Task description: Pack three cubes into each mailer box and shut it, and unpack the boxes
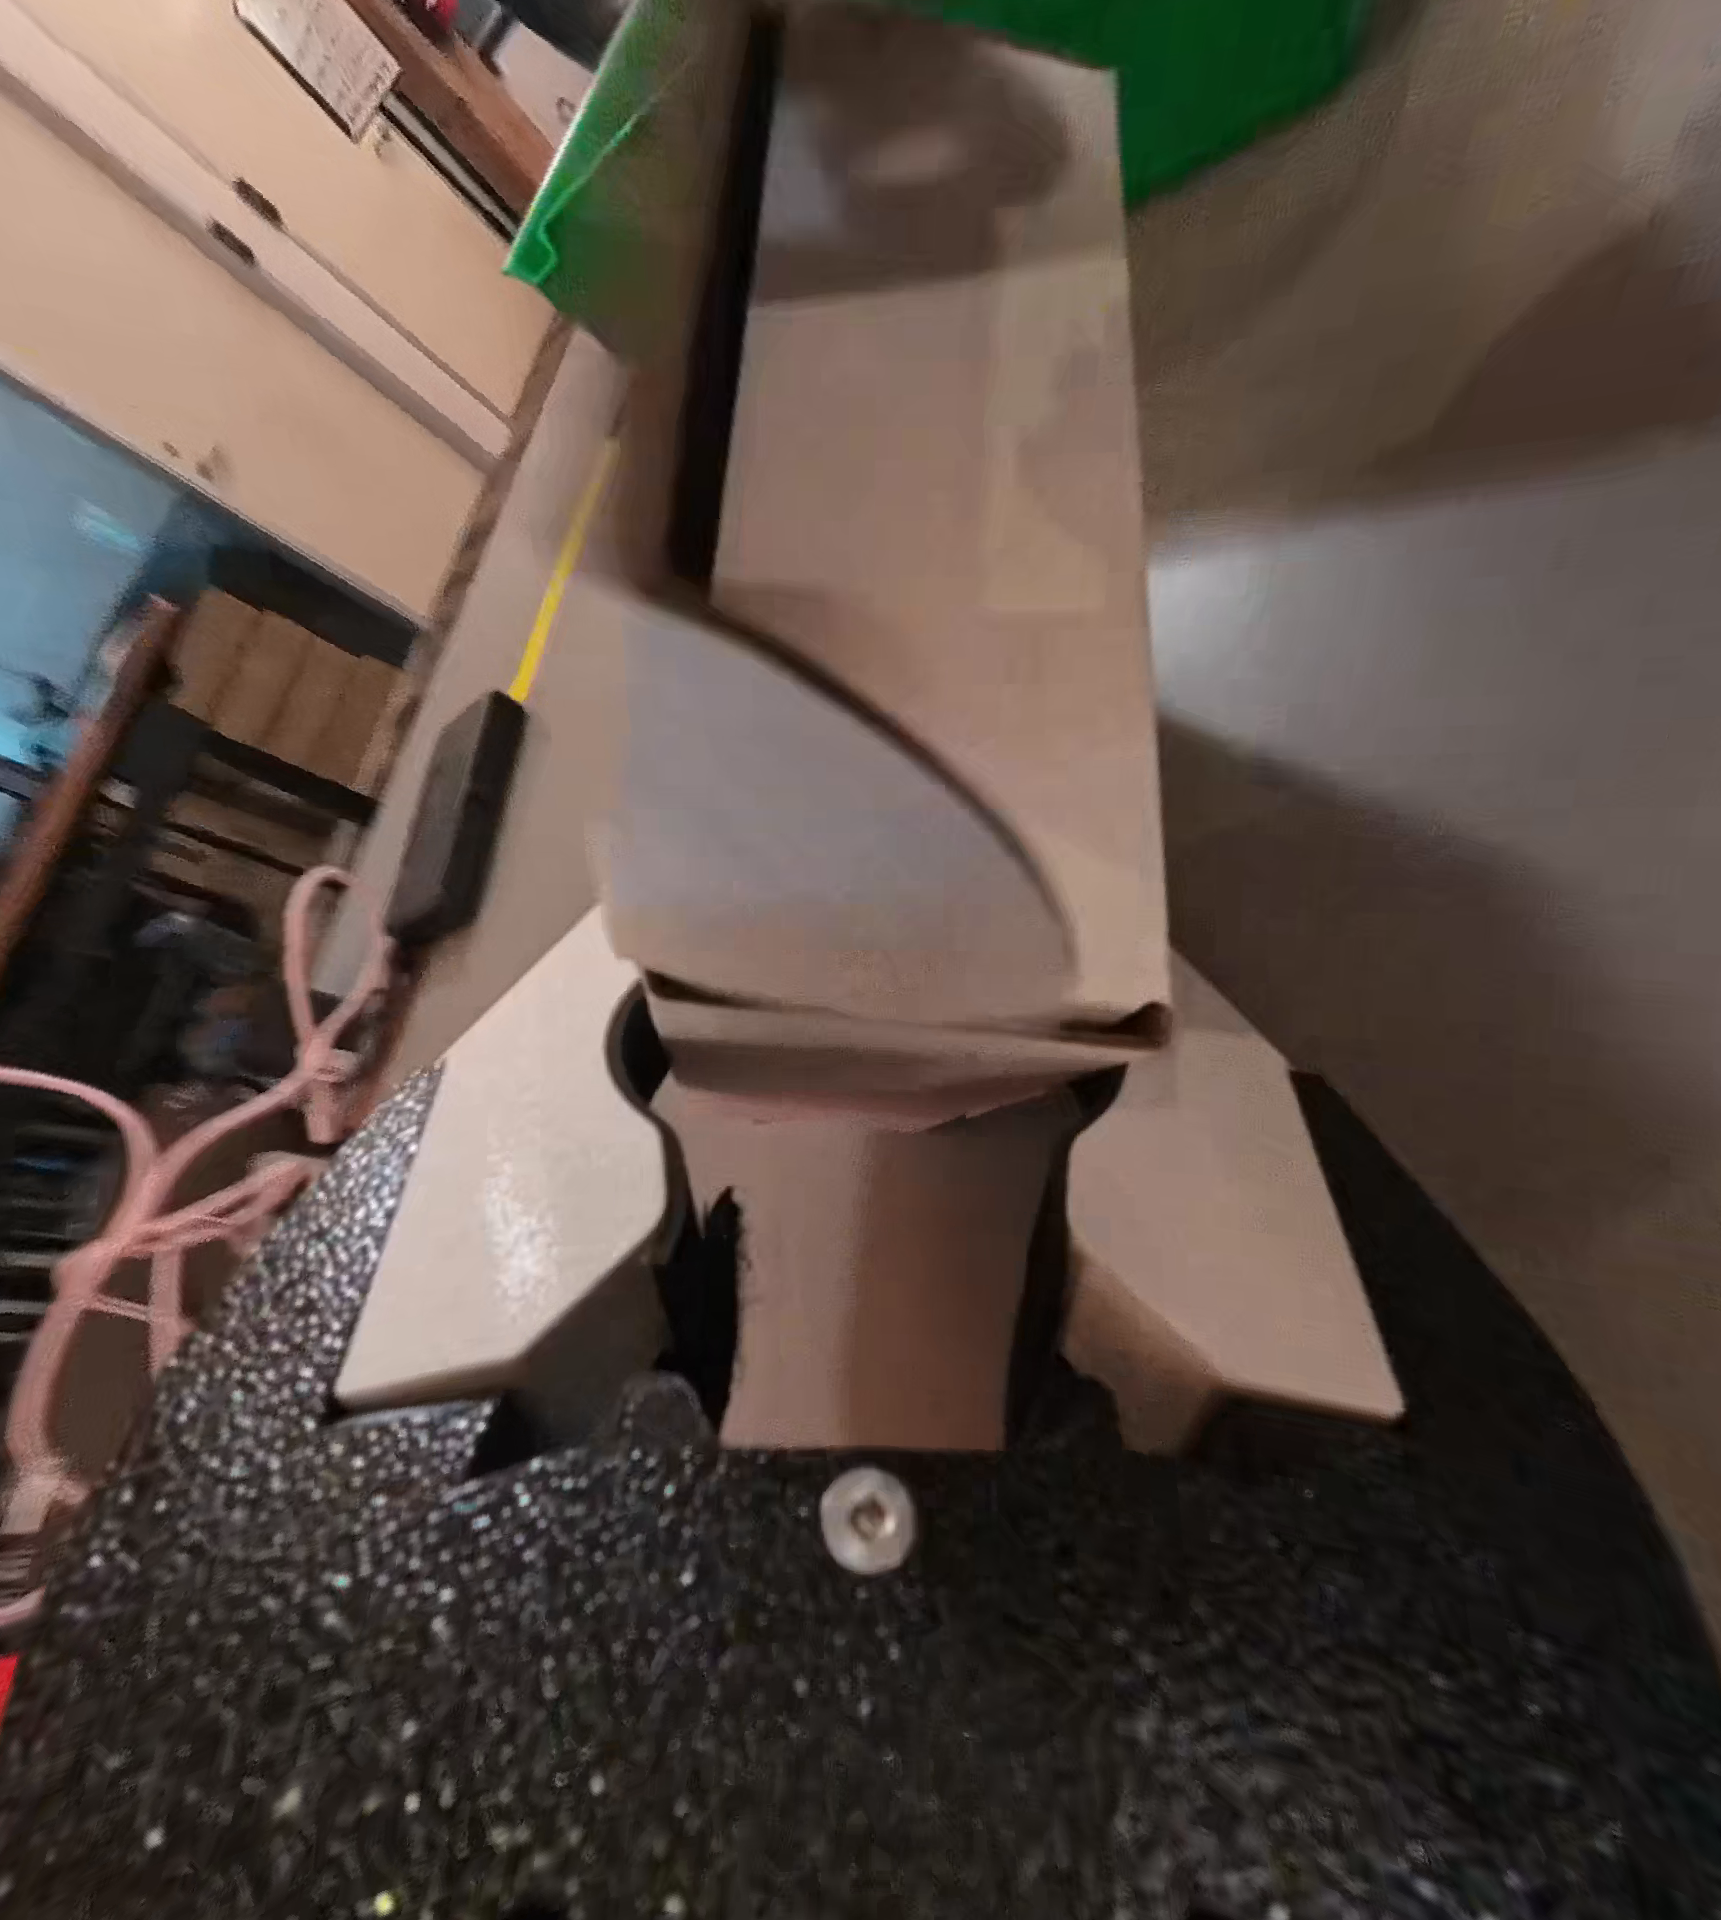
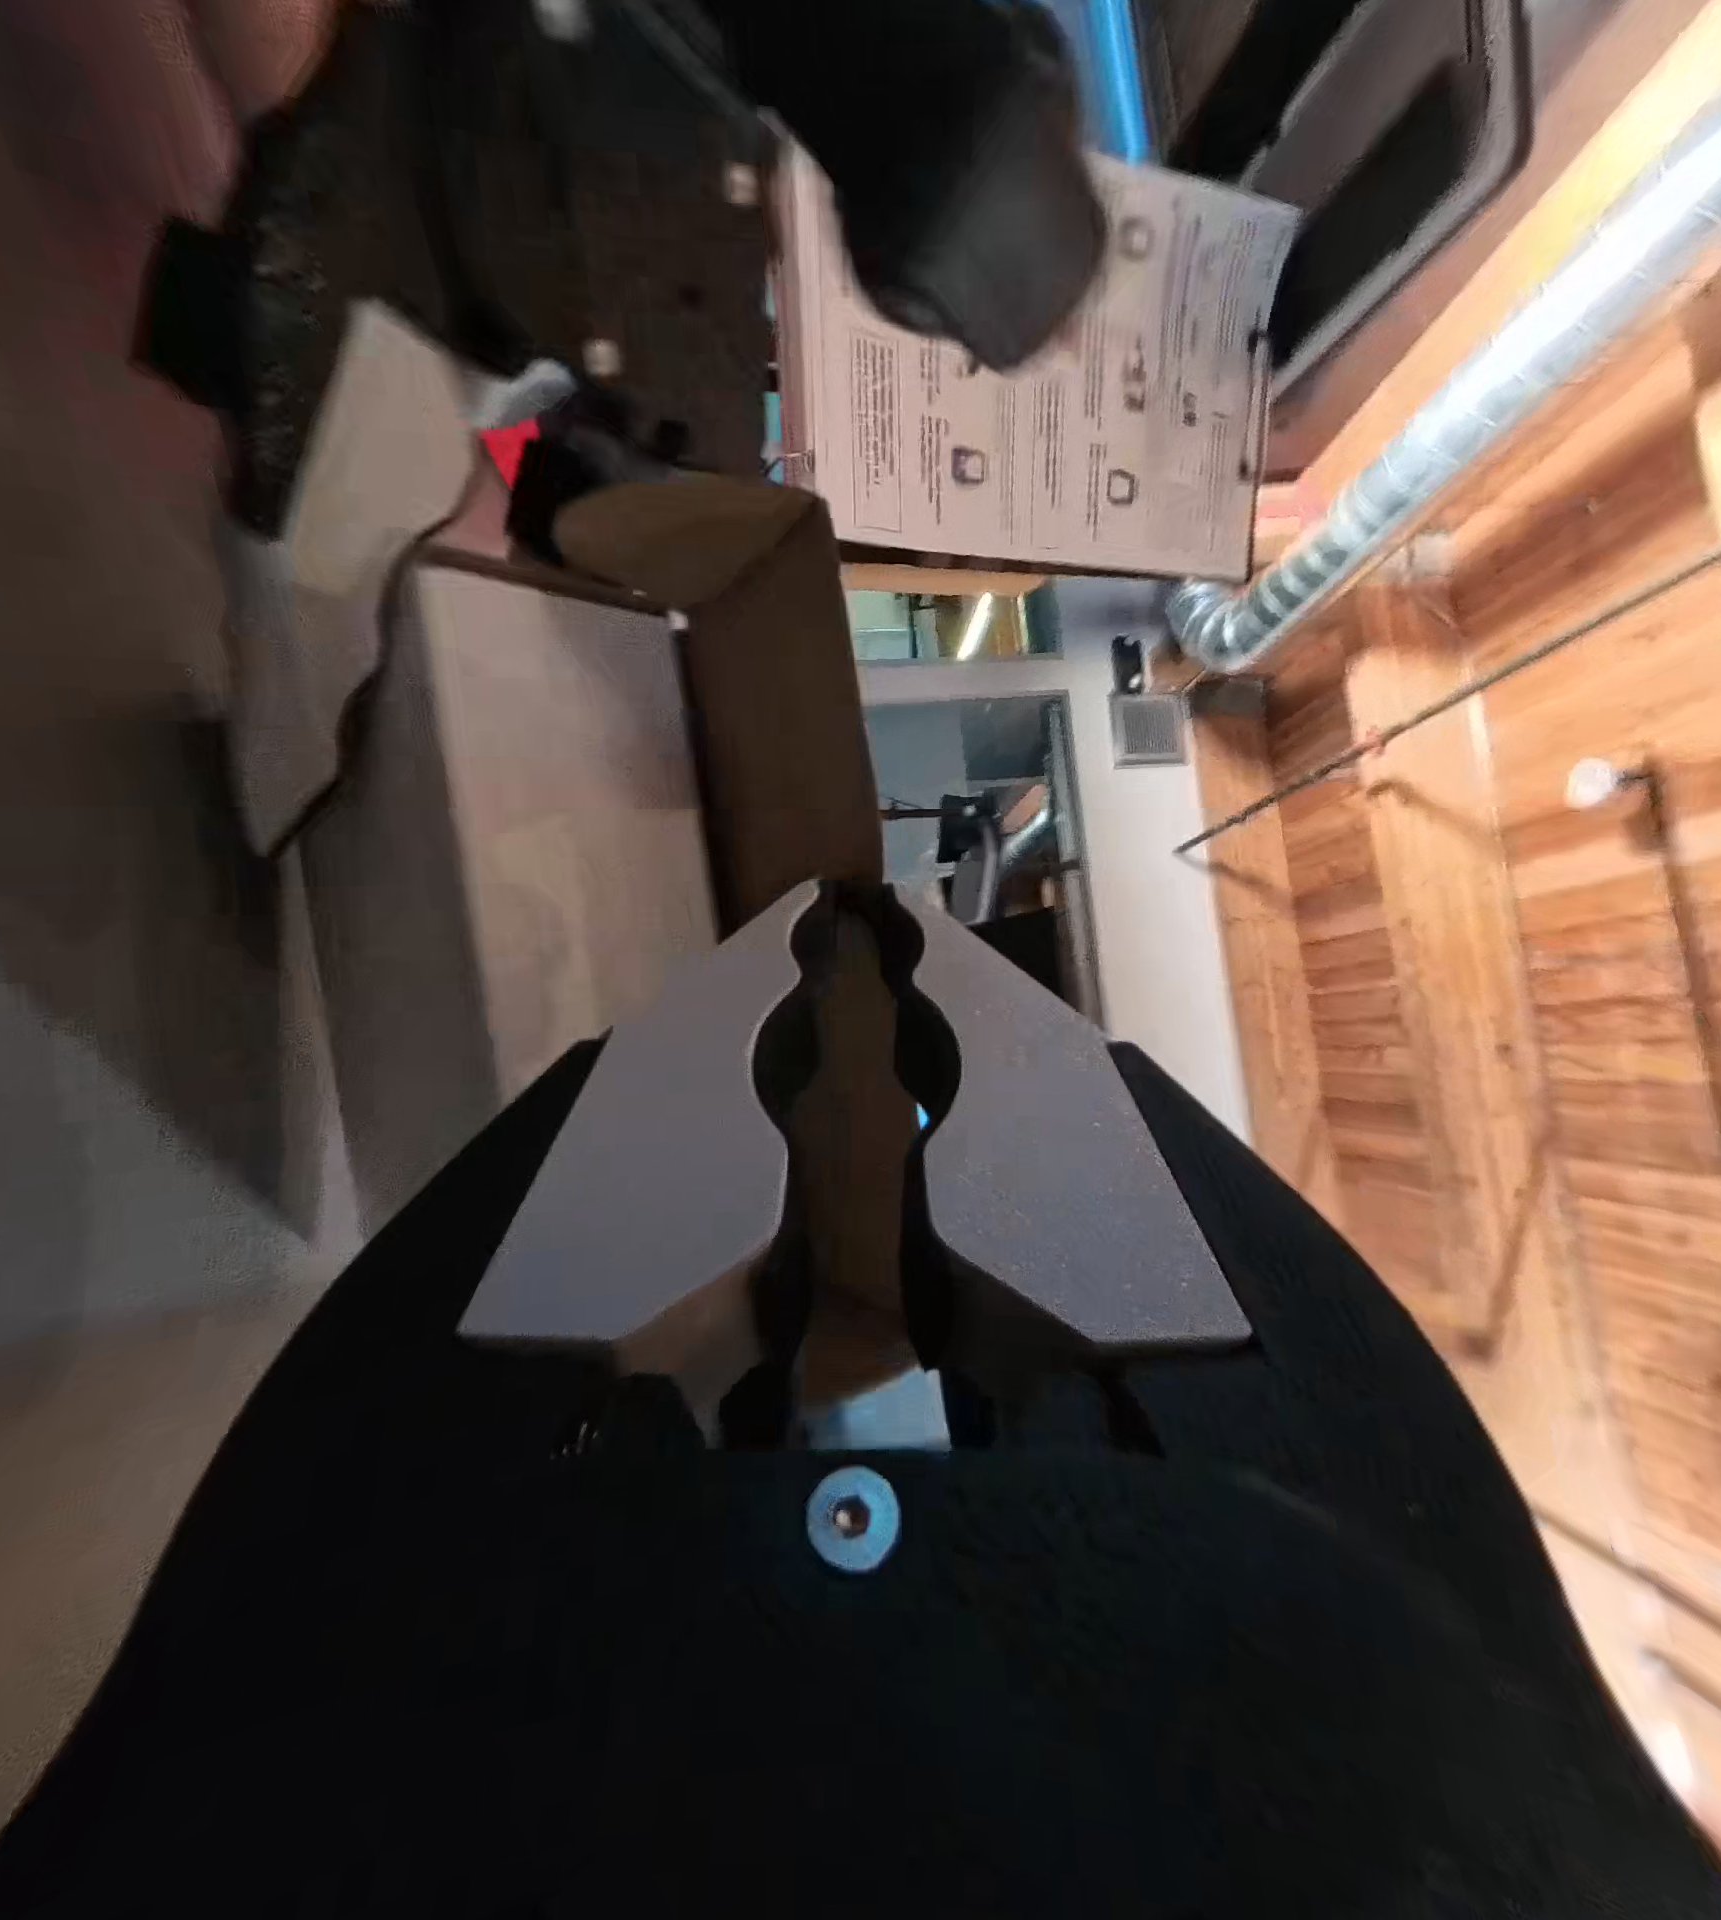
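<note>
Holding a brown cardboard mailer box (image 1: 897,644) up off any surface, tipped on end, with the left gripper (image 1: 887,1039) spread wide around its narrow folded end, both grey fingers (image 1: 523,1195) sitting right against the sides of the cardboard so it looks clamped. Pinching a thin cardboard flap (image 2: 783,707) of that same box edge-on with the right gripper (image 2: 851,904), jaws nearly closed and both tips pressing on the flap. Showing a green bin (image 1: 1199,94) just past the box's far end, pink cord (image 1: 160,1195) dangling off to the left, and a printed sheet (image 2: 1043,395) plus wooden planks (image 2: 1510,935) behind, all pretty blurry.
</note>
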A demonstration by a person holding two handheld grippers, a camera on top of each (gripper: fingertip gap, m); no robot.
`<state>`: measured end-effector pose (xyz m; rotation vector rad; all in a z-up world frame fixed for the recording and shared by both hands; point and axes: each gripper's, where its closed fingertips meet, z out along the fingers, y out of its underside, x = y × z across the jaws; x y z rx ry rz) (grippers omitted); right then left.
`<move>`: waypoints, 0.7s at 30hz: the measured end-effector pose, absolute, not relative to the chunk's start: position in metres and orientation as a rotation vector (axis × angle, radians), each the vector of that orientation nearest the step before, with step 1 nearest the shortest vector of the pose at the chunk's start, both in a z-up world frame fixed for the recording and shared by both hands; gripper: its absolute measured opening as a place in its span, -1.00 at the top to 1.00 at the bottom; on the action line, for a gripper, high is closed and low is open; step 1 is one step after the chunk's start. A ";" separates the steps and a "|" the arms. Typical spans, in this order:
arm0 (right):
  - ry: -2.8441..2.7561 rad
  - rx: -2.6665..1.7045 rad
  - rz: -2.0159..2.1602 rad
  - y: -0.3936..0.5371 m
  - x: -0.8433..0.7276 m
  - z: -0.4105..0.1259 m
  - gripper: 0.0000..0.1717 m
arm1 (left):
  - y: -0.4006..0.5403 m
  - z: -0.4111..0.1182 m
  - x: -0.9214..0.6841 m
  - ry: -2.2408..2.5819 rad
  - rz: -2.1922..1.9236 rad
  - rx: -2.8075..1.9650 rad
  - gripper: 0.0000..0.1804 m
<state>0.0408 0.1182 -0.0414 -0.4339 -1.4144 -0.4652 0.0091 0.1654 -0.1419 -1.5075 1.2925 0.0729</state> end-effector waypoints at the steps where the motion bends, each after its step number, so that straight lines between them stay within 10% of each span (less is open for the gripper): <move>1: -1.407 -0.487 -0.421 0.120 0.043 -0.039 0.91 | 0.166 -0.143 0.010 1.320 0.140 -1.467 0.16; 9: -1.452 -0.692 -0.294 0.133 0.044 -0.049 1.00 | 0.163 -0.133 0.003 1.247 0.054 -1.445 0.09; 14: -1.421 -0.751 -0.280 0.137 0.046 -0.044 1.00 | 0.165 -0.121 -0.006 1.043 -0.206 -1.640 -0.54; 21: -1.434 -0.782 -0.349 0.144 0.050 -0.045 1.00 | 0.174 -0.098 0.004 0.569 -0.793 -1.711 -0.61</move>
